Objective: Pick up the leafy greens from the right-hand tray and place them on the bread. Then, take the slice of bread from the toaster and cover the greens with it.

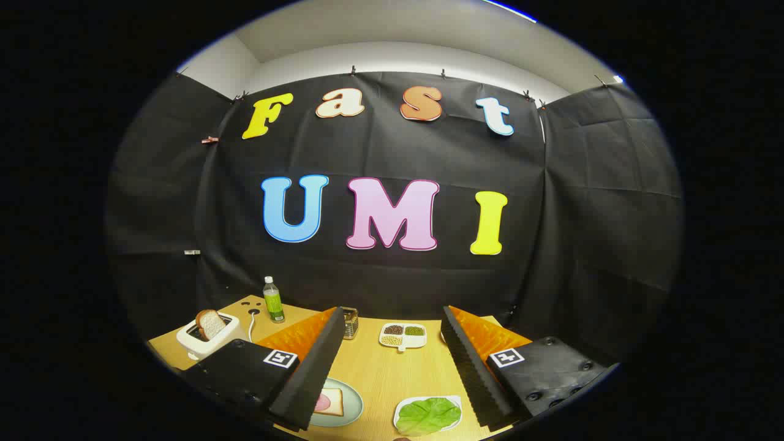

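Your gripper (392, 367) is held above the table (380, 373) with its fingers spread wide apart and nothing between them. The greens (428, 415) lie on a white tray (454, 402) between the fingers, close to the right one. A plate (350, 405) holding a bread slice (331, 402) with ham sits beside the left finger. The toaster (208, 337), with its bread (211, 323) standing up, is beyond the left finger, near a bottle (273, 299). A divided dish (402, 336) sits farther ahead.
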